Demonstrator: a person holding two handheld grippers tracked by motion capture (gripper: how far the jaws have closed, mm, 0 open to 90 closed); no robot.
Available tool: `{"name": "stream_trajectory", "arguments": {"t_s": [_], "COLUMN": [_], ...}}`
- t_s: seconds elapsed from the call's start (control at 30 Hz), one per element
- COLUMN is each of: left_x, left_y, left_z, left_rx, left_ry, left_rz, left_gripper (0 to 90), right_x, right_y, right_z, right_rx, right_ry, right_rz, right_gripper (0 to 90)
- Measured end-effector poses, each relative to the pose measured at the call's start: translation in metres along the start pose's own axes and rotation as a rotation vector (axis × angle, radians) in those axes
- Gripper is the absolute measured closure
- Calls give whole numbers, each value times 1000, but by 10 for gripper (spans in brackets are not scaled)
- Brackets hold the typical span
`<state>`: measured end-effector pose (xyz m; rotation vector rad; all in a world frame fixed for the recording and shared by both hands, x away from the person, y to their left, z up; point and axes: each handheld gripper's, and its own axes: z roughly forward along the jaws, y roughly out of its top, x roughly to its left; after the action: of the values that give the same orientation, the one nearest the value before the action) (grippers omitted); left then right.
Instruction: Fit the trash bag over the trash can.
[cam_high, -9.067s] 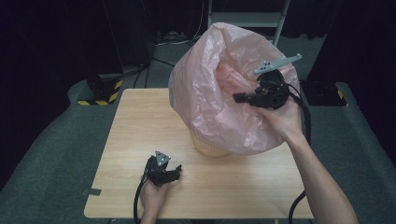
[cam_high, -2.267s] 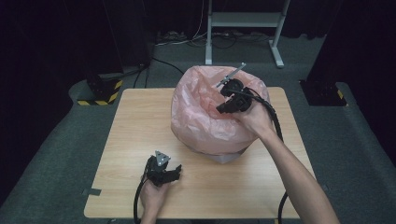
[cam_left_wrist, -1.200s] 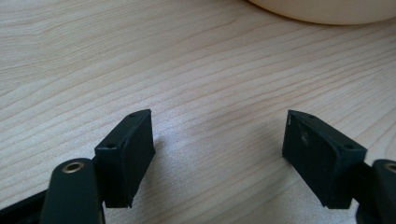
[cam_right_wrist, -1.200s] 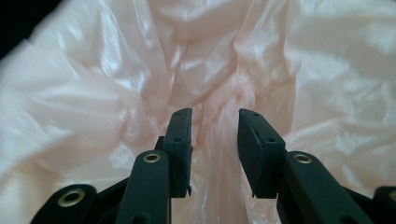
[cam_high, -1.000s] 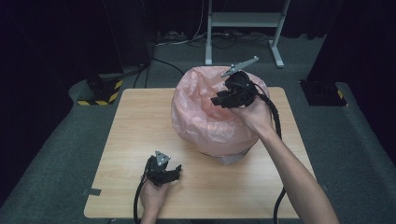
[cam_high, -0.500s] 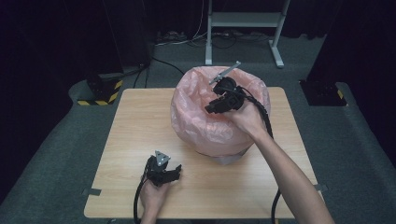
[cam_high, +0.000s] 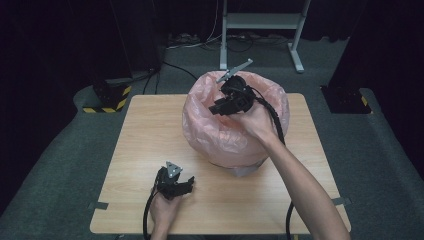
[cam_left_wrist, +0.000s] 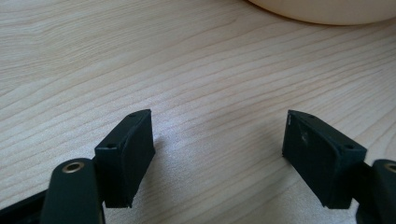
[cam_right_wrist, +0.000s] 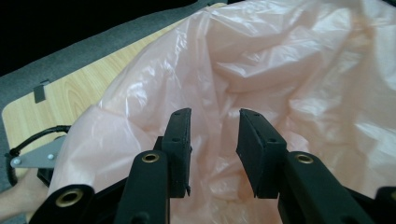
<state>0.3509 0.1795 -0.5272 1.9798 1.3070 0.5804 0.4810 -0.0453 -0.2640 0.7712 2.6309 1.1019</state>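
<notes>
A: Start at your left. Your left gripper (cam_high: 175, 184) sits low on the wooden surface (cam_high: 150, 130), near the front edge, with your hand behind it.

B: And its jaws?

A: Wide apart, with bare wood grain between them and nothing held. In the left gripper view a pale curved rim (cam_left_wrist: 327, 11) shows at the top edge, well ahead of the jaws.

B: Move on to the middle.

A: The pink plastic bag (cam_high: 225, 130) stands there, draped over a round container whose pale base just peeks out underneath. The bag's mouth is rolled out over the top, and the film is crumpled and glossy.

B: Where is your right gripper?

A: Your right gripper (cam_high: 225, 105) hangs over the bag's open mouth, near its upper rim, pointing towards the left of the high view. Your forearm reaches in from the lower right, and the cable trails down along it.

B: Is it gripping the film?

A: Its jaws have just been opening a little and now stand partly apart. In the right gripper view pink film lies behind the gap, yet I cannot tell whether either pad touches it.
</notes>
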Motion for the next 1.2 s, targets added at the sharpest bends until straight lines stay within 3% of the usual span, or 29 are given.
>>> {"name": "stream_trajectory", "arguments": {"t_s": [0.13, 0.23, 0.4, 0.5, 0.83, 1.0, 1.2], "left_x": [0, 0, 0, 0, 0, 0, 0], "left_y": [0, 0, 0, 0, 0, 0, 0], "left_z": [0, 0, 0, 0, 0, 0, 0], "left_rx": [-2, -2, -3, -3, -5, -4, -2], "left_ry": [1, 1, -2, -3, -2, 0, 0], "left_rz": [-2, -2, -5, -5, -6, -3, -1], "left_gripper": [251, 251, 251, 251, 251, 251, 251], "right_x": [3, 4, 4, 5, -2, -11, -25], "right_y": [5, 6, 5, 5, 0, -13, -34], "right_z": [14, 24, 39, 41, 6, -19, -39], "right_rx": [29, 81, 180, 201, 64, -4, -50], "right_ry": [24, 44, 45, 43, 1, -36, -74], "right_rz": [1, -6, -5, -11, 7, 32, 77], "right_gripper": [637, 622, 595, 587, 571, 562, 555]}}
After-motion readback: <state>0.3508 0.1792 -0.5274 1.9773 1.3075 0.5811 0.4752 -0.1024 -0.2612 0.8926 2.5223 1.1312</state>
